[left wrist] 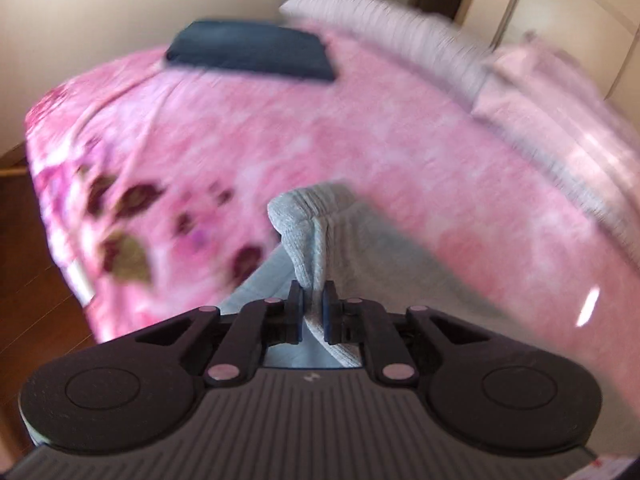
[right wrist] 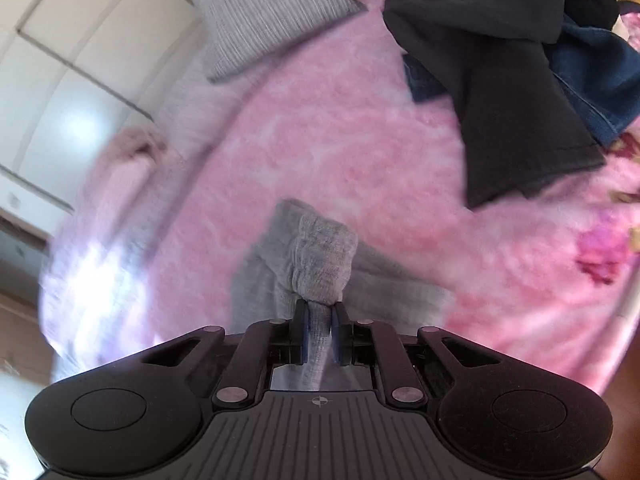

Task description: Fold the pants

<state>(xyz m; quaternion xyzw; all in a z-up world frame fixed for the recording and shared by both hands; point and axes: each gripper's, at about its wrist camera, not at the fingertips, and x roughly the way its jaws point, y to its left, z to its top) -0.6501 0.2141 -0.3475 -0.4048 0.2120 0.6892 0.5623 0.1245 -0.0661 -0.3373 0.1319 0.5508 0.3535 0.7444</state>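
My left tongs (left wrist: 313, 294) are pinched narrow on a fold of the grey pants (left wrist: 308, 236), the ribbed band bunched up just ahead of the pads (left wrist: 296, 304). The cloth rises from the grip and spills down to the right of the tongs, over the pink blanket (left wrist: 248, 140). Farther ahead and to the left, a folded dark cloth (left wrist: 250, 54) lies flat near the far edge of the bed. Ahead to the right a grey striped pillow (left wrist: 384, 28) lies along the bed's edge, with a pale pink bundle (left wrist: 532, 80) beside it; both are blurred.

My right tongs (right wrist: 319, 320) are likewise clamped on the pants (right wrist: 324, 256), a gathered wad of grey knit standing straight up from between the pads (right wrist: 340, 328). More of the pants drapes to both sides below it onto the blanket (right wrist: 340, 132). Ahead to the left sits the pillow (right wrist: 272, 16). Ahead to the right lies a heap of clothes, a black garment (right wrist: 504, 92) on top of a blue denim one (right wrist: 596, 84). White cupboard doors (right wrist: 80, 60) stand far left.
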